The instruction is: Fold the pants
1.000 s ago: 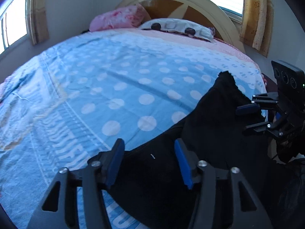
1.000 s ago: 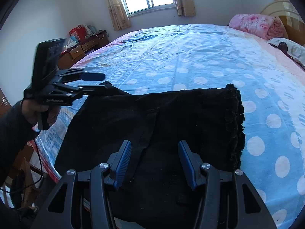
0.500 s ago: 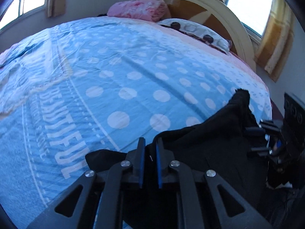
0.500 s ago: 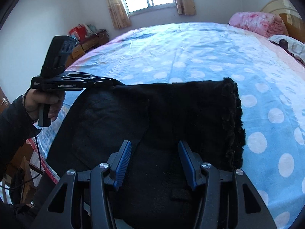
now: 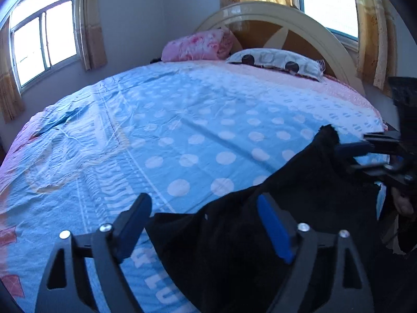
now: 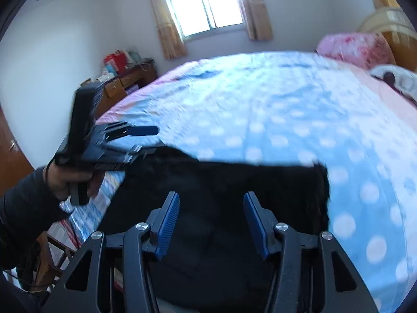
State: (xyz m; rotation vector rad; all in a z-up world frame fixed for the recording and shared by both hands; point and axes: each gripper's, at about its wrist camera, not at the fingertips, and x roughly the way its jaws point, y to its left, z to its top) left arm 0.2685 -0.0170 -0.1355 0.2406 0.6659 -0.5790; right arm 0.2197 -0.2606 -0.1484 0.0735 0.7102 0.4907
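As pants (image 5: pixel 273 234) sag, left tongs (image 5: pixel 208 224) agape

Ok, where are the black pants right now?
The black pants lie at the near edge of the blue polka-dot bedspread, in front of both wrist cameras, far from the pink pillow.

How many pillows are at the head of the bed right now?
2: a pink floral pillow against the headboard on its left, and a white patterned pillow beside it to the right. Others may be hidden behind them.
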